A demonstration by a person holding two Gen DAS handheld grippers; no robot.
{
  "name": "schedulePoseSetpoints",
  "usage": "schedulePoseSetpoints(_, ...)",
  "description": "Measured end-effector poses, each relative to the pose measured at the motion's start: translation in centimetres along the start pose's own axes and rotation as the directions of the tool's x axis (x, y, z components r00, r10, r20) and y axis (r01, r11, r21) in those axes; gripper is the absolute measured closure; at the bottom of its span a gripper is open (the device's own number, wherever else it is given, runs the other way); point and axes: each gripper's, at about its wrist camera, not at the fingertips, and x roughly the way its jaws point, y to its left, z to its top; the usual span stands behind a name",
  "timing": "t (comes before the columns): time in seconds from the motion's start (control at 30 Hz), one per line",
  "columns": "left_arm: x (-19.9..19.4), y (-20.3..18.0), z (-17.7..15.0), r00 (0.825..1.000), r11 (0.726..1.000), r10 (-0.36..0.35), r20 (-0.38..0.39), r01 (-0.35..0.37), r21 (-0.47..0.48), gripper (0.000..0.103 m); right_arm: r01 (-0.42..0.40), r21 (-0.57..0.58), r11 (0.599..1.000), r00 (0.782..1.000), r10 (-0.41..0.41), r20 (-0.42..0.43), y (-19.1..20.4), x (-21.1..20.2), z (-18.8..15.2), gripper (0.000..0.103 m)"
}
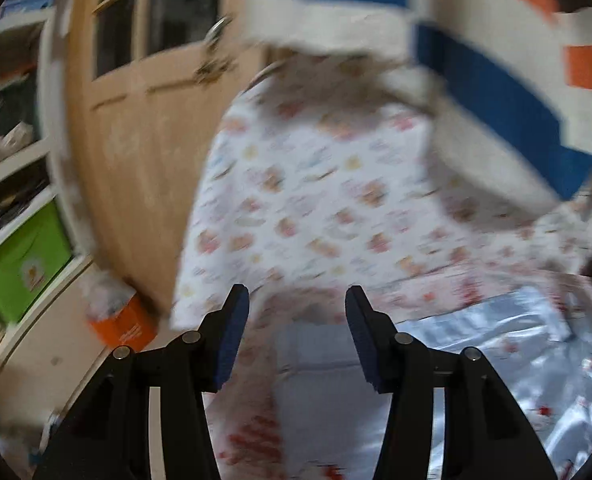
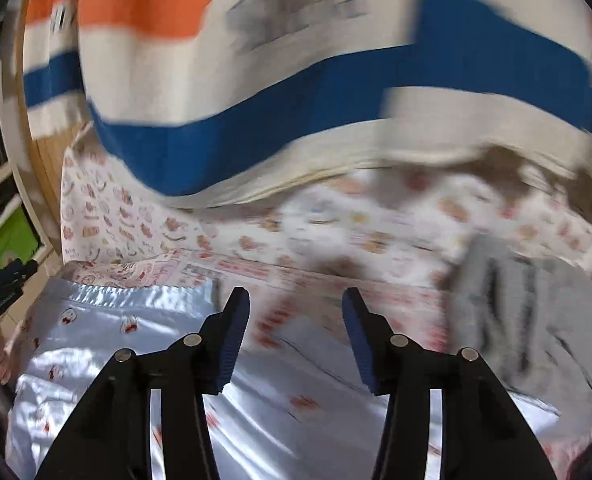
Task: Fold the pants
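Shiny, crinkled pale-blue satin pants [image 2: 108,344] lie on the printed cotton sheet [image 1: 304,200] at six o'clock. Left gripper [image 1: 297,336] and right gripper [image 2: 295,336] gape wide, holding nothing.

1. My left gripper [image 1: 297,336] hangs over the near end of the bed, its fingers spread with nothing between them.
2. My right gripper [image 2: 295,338] does likewise, further right.
3. A shiny pale-blue satin garment [image 2: 108,332] lies on the white printed bedsheet [image 1: 316,200], below and left of my right gripper.
4. A grey knit garment [image 2: 536,304] lies to its right.
5. An orange, white and blue striped blanket [image 2: 296,80] sits behind, at the far end.
6. A wooden glazed door [image 1: 136,112] stands left of the bed.
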Motion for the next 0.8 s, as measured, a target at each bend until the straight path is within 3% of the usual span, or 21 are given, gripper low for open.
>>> schedulePoseSetpoints(0.07, -0.8, -1.7, 0.7, 0.999, 0.999, -0.030, 0.031, 0.029, 0.027, 0.051, 0.021, 0.047, 0.999, 0.999, -0.022, 0.027, -3.5, -2.7, -1.4, 0.049)
schedulePoseSetpoints(0.13, -1.2, -4.3, 1.7, 0.994, 0.992, -0.110, -0.005, 0.110, 0.059, 0.050, 0.069, 0.069, 0.995, 0.997, -0.072, 0.040, -6.2, -4.4, -2.6, 0.047)
schedulePoseSetpoints(0.27, -2.5, -10.9, 3.6, 0.967, 0.958, -0.236, -0.093, 0.247, 0.144, 0.050, 0.148, 0.121, 0.982, 0.987, -0.153, 0.036, -12.0, -6.9, -5.1, 0.047)
schedulePoseSetpoints(0.37, -2.3, -15.6, 4.5, 0.940, 0.931, -0.307, -0.148, 0.328, 0.157, 0.050, 0.178, 0.185, 0.966, 0.982, -0.186, 0.023, -16.2, -7.3, -7.0, 0.047)
schedulePoseSetpoints(0.47, -0.6, -20.4, 4.4, 0.894, 0.894, -0.379, -0.239, 0.421, 0.155, 0.050, 0.155, 0.265, 0.952, 0.988, -0.156, -0.019, -19.6, -6.7, -9.2, 0.047)
schedulePoseSetpoints(0.57, 1.2, -25.1, 3.6, 0.865, 0.870, -0.399, -0.304, 0.462, 0.174, 0.050, 0.143, 0.304, 0.942, 0.990, -0.135, -0.047, -21.8, -5.5, -11.1, 0.047)
schedulePoseSetpoints(0.73, 5.4, -29.9, 2.9, 0.834, 0.875, -0.396, -0.385, 0.470, 0.119, 0.050, 0.087, 0.321, 0.943, 0.996, -0.080, -0.036, -22.9, -4.4, -12.6, 0.047)
schedulePoseSetpoints(0.8, 6.9, -30.8, 2.5, 0.807, 0.871, -0.398, -0.437, 0.482, 0.097, 0.050, 0.054, 0.333, 0.941, 0.999, -0.050, -0.021, -22.9, -3.9, -12.7, 0.047)
